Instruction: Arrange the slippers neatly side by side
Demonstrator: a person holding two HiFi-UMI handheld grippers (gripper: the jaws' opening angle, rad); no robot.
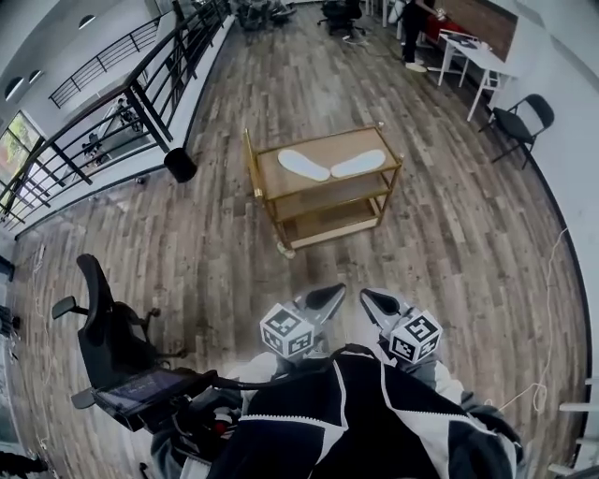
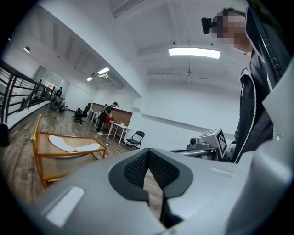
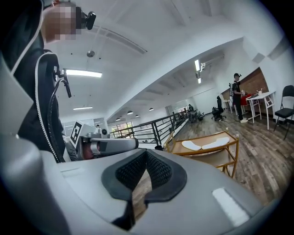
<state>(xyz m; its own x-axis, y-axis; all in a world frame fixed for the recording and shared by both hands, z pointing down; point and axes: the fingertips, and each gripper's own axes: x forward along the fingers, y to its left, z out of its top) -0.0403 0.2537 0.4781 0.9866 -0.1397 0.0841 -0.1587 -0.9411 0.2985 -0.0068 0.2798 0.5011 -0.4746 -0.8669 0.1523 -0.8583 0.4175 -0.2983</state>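
Two white slippers lie on the top shelf of a wooden cart (image 1: 265, 182): the left slipper (image 1: 303, 165) and the right slipper (image 1: 358, 163), toes angled toward each other in a shallow V. My left gripper (image 1: 335, 292) and right gripper (image 1: 367, 297) are held close to my chest, well short of the cart, both shut with nothing between the jaws. The same slippers appear far off in the left gripper view (image 2: 61, 143) and in the right gripper view (image 3: 191, 145).
A black office chair (image 1: 108, 327) stands at my left. A black bin (image 1: 180, 166) sits by the railing (image 1: 112, 112). White tables and a folding chair (image 1: 519, 123) stand at the far right, with a person (image 1: 412, 28) beside them. Wooden floor surrounds the cart.
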